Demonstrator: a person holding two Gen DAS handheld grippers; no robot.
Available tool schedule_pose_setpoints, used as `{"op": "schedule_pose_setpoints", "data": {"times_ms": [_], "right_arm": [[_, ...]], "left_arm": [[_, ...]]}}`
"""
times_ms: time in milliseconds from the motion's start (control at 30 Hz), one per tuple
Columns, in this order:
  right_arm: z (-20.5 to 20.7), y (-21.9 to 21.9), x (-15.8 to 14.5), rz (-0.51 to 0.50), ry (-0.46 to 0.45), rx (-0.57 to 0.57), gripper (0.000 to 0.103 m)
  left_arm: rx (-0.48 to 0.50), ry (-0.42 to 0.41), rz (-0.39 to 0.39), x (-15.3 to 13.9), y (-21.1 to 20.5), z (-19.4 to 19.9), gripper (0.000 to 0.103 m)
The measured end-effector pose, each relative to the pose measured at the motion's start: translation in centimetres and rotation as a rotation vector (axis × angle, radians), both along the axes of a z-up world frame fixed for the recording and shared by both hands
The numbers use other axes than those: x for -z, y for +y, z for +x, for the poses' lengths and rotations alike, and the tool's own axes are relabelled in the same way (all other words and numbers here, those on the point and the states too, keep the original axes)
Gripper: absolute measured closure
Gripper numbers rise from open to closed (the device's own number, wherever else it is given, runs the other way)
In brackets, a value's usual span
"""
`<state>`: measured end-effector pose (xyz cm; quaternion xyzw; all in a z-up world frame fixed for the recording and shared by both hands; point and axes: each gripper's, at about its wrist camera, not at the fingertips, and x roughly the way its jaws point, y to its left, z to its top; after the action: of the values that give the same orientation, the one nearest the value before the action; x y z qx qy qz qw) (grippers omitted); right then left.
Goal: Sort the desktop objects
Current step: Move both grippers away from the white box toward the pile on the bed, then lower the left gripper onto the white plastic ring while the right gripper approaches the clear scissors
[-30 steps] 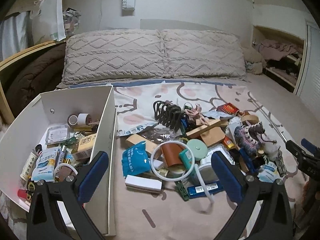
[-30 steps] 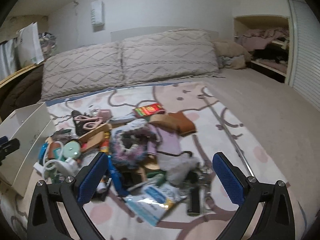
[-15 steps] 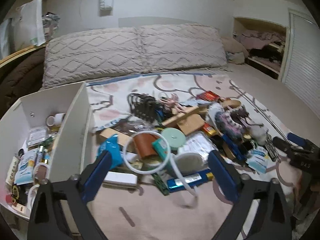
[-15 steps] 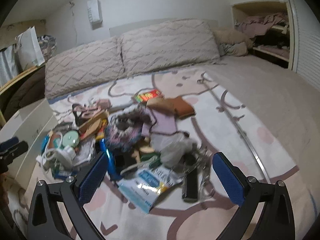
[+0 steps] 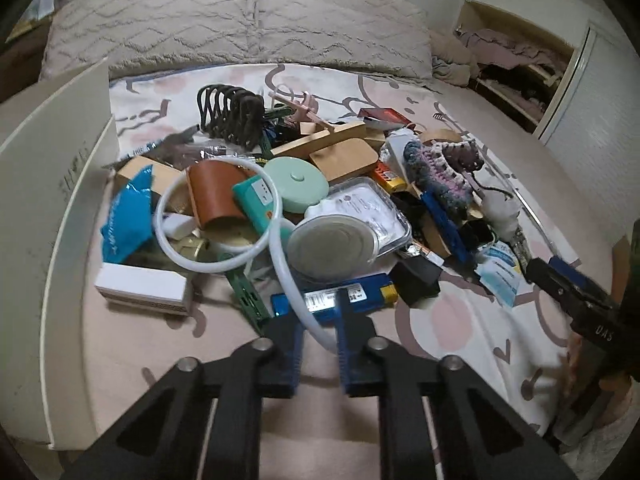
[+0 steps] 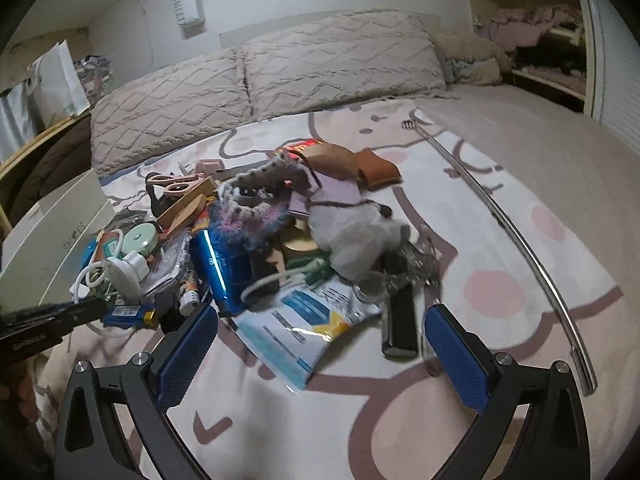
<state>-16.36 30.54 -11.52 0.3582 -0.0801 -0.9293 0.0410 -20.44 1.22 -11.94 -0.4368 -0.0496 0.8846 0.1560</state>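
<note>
A heap of small objects lies on the bed sheet. In the left wrist view my left gripper (image 5: 318, 330) is shut on the loose end of a white tube (image 5: 286, 264) that loops around a brown leather piece (image 5: 212, 194). A blue flat pack (image 5: 348, 294) lies just beyond the fingers. A white box (image 5: 48, 200) stands at the left. In the right wrist view my right gripper (image 6: 320, 340) is open and empty, above a white and blue packet (image 6: 304, 320). A black bar (image 6: 400, 320) lies to its right.
A mint round lid (image 5: 296, 184), wooden pieces (image 5: 344, 152), a black claw clip (image 5: 228, 114) and crochet items (image 6: 256, 208) fill the heap. A long metal rod (image 6: 520, 236) lies on the right. Pillows (image 6: 280, 68) line the back. Shelves (image 6: 560, 40) are at far right.
My left gripper has moved forward and down to the heap and closed on the white tube's end. My right gripper has moved closer to the packet and stays open.
</note>
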Motion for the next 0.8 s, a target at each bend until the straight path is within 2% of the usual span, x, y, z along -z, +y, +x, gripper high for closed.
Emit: {"op": "schedule_pose_setpoints", "data": {"times_ms": [133, 300, 467, 500, 567, 667, 800], "right_arm": [[0.4, 1.9, 0.3, -0.015, -0.016, 0.081, 0.000], [0.7, 5.3, 0.7, -0.011, -0.039, 0.210, 0.000], [0.8, 6.7, 0.8, -0.017, -0.045, 0.226, 0.002], [0.8, 6.5, 0.8, -0.020, -0.042, 0.208, 0.013], [0.7, 6.1, 0.8, -0.014, -0.044, 0.181, 0.029], [-0.2, 5.4, 1.3, 0.008, -0.076, 0.145, 0.045], [-1.1, 5.3, 1.6, 0.011, -0.086, 0.127, 0.045]], "left_arm": [[0.010, 0.018, 0.043, -0.5, -0.3, 0.6, 0.095], [0.020, 0.047, 0.064, -1.4, -0.7, 1.9, 0.095], [0.040, 0.083, 0.077, -2.3, -1.2, 4.1, 0.095], [0.047, 0.092, 0.079, -2.5, -1.3, 4.6, 0.095], [0.064, 0.110, 0.093, -2.9, -1.6, 5.6, 0.095], [0.091, 0.136, 0.114, -3.7, -1.8, 6.8, 0.095], [0.103, 0.160, 0.115, -4.3, -1.8, 7.5, 0.095]]}}
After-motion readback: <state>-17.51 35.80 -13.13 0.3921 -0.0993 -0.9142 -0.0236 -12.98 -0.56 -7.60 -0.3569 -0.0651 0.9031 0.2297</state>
